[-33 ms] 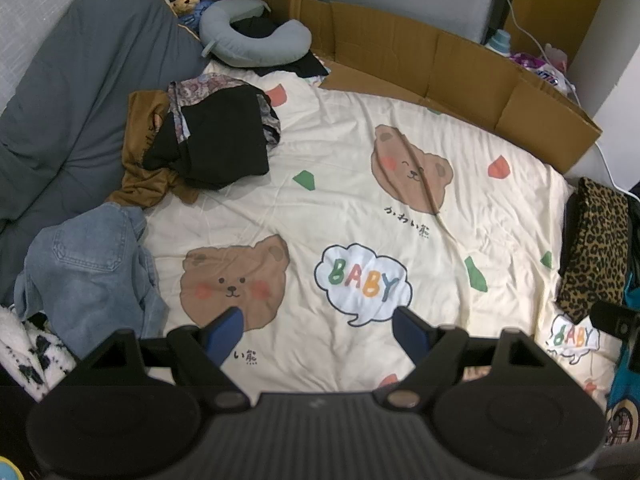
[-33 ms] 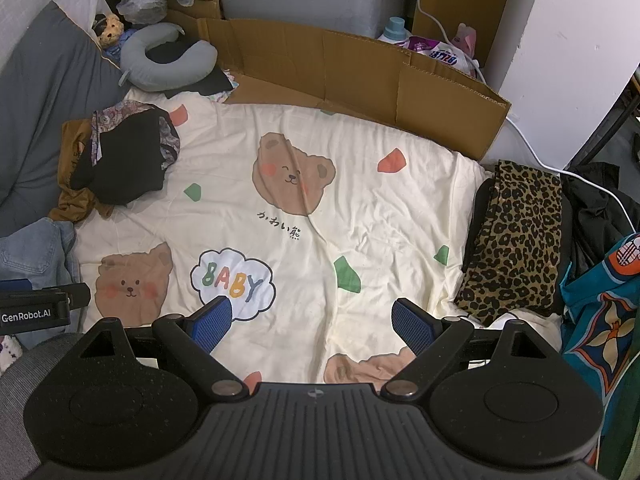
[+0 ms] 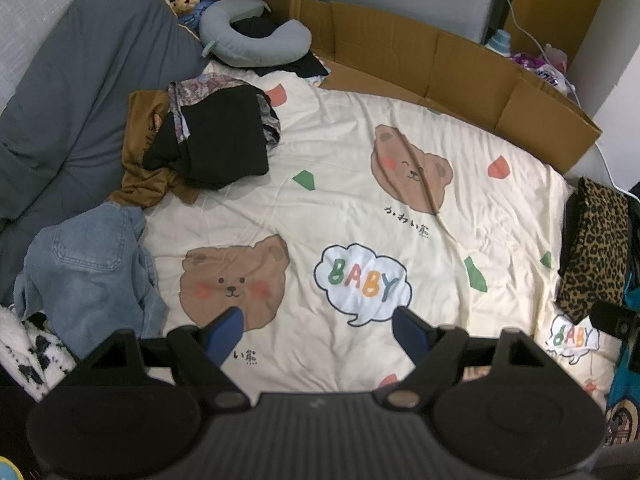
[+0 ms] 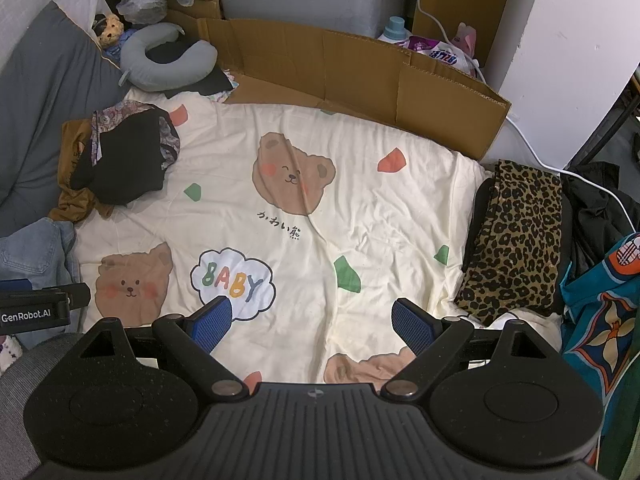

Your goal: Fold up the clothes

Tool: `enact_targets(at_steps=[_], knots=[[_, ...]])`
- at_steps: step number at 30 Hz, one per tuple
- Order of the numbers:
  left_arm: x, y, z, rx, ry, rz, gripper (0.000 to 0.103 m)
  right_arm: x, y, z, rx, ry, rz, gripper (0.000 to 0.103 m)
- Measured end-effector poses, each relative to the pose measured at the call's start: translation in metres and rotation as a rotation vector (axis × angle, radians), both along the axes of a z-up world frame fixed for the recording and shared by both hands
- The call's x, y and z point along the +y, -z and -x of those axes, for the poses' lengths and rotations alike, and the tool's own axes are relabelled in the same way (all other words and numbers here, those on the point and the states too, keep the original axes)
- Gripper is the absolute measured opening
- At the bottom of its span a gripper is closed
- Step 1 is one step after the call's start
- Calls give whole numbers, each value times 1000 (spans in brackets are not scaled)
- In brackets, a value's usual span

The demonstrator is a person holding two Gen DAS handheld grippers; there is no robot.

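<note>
Denim jeans (image 3: 88, 272) lie left of the released left gripper (image 3: 318, 334); right gripper (image 4: 312, 326) released.

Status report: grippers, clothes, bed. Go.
Left gripper open, empty. Right gripper open, empty. Jeans and dark pile left, unfolded; leopard piece right. Mid-bed bare, nothing blocking.

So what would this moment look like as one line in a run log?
stage: before first pick | left tongs: open, empty | right tongs: open, empty | jeans: crumpled, left | leopard-print garment: right
</note>
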State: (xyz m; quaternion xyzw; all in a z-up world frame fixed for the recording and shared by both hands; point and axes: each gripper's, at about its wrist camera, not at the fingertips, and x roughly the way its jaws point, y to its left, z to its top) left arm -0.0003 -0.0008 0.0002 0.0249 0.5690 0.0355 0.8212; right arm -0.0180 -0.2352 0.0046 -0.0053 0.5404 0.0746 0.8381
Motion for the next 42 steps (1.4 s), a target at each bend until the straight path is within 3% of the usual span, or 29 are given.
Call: enact_targets(at_steps=[15, 42], knots=[[-14, -1, 5, -38, 38, -32, 83, -1, 0, 0, 0, -3, -1, 91], [-1, 0, 3, -22, 40, 7, 83, -1, 1, 0, -5, -16, 7, 91]])
